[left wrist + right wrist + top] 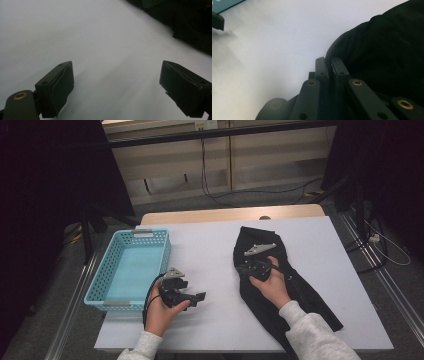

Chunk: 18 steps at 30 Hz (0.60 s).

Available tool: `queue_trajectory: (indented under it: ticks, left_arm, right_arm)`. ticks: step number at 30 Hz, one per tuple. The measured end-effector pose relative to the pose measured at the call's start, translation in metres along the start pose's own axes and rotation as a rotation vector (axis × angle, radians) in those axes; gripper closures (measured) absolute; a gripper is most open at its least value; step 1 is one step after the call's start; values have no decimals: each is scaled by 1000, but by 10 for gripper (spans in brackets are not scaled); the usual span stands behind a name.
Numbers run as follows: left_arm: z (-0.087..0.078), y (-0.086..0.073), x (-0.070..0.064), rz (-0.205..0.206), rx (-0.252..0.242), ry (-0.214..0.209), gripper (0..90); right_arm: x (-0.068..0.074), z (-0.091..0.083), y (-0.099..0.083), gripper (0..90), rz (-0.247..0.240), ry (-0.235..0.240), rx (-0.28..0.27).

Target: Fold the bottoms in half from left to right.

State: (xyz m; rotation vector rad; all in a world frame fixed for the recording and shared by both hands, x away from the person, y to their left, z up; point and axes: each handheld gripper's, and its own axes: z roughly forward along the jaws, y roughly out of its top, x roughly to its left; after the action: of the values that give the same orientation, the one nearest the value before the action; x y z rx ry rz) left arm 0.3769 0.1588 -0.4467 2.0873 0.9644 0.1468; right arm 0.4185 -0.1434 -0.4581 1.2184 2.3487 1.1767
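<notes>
High view: black fabric garment [280, 285], long and crumpled, sprawled on the right half of the white desk [210, 245], running from the far middle down toward the near right edge. Looks soft, limp, matte, folded on itself at the far end. Right gripper [248, 268] pressed at the garment's left edge, fingers [322, 67] drawn together in the right gripper view, right at the cloth border; cannot tell whether any fabric is actually pinched between them. Probably placed there to catch the hem for a lift. Left gripper [199, 297] low over bare desk, well apart from the cloth, fingers [57, 87] spread wide, holding nothing, likely waiting for a second hold. Turquoise perforated plastic basket [107, 270] at the left, empty, likely the destination.
</notes>
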Motion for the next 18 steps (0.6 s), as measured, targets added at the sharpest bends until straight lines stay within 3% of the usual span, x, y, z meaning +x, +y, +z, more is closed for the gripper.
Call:
queue_trajectory:
  ticks: [14,15,18]
  left_arm:
    - [-3,-4,-2,-5,-10,-5,125]
    - [-3,-4,-2,-3,-9,-6,125]
    - [-4,-4,-2,-7,-12,-9,124]
  right_arm:
    - [26,15,12,849,-52,77,1]
    - [33,19,15,847,-69,106,-1]
    - [44,21,16,834,-119,133,6]
